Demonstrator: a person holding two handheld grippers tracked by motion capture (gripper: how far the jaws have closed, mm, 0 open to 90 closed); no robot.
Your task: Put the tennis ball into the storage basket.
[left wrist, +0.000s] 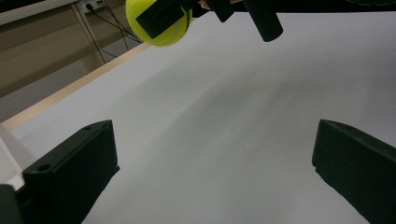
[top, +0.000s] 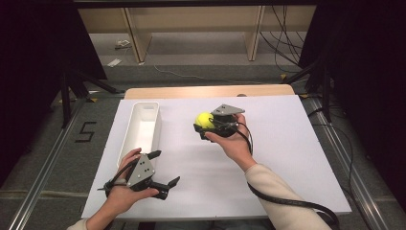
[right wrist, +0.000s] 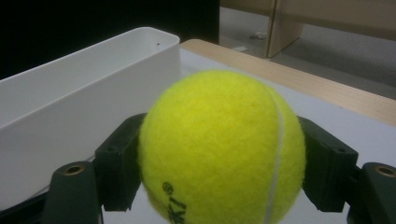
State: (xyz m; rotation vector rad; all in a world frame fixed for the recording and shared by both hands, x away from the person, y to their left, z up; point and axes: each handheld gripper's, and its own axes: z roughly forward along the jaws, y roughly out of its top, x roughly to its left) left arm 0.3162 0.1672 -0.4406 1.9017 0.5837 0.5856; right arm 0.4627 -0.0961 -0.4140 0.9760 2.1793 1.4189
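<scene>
A yellow tennis ball [top: 204, 119] is clamped in my right gripper [top: 205, 123] near the middle of the white board, a little above its surface. In the right gripper view the ball [right wrist: 222, 149] sits squarely between both black pads [right wrist: 117, 163], which press on its sides. From the left gripper view the ball [left wrist: 159, 24] hangs at the top edge, in the other hand's jaws. My left gripper [top: 164, 168] rests near the board's front left with its jaws spread wide and nothing between them.
A long white bin [top: 143, 111] lies lengthwise on the left of the white board [top: 287, 143], just left of the ball; it looks empty. Its wall [right wrist: 70, 93] stands close beside the held ball. A wooden table edge [top: 206, 91] runs along the back.
</scene>
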